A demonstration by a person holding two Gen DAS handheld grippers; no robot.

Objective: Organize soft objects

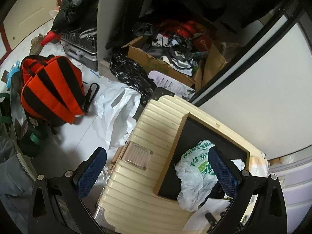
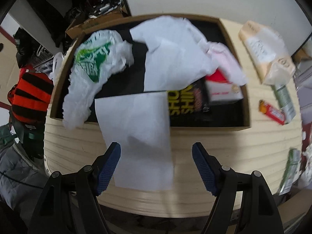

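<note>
A shallow cardboard box (image 2: 246,89) with a dark inside lies on a cream ribbed suitcase (image 2: 224,146). In it are a white plastic bag with green print (image 2: 91,62), crumpled white sheets (image 2: 171,50), a pink soft piece (image 2: 226,58), a black and yellow packet (image 2: 185,99) and a red and white box (image 2: 222,89). A flat white sheet (image 2: 136,132) hangs over the box's near rim. My right gripper (image 2: 156,165) is open just above that sheet. My left gripper (image 1: 158,177) is open above the suitcase (image 1: 136,136), beside the printed bag (image 1: 197,173).
An orange and black backpack (image 1: 50,85) and a white plastic bag (image 1: 115,113) lie on the floor to the left. A cluttered cardboard box (image 1: 156,64) and a black bag (image 1: 130,74) sit by the wardrobe. Packets (image 2: 267,50) and a red wrapper (image 2: 271,112) lie on the suitcase's right side.
</note>
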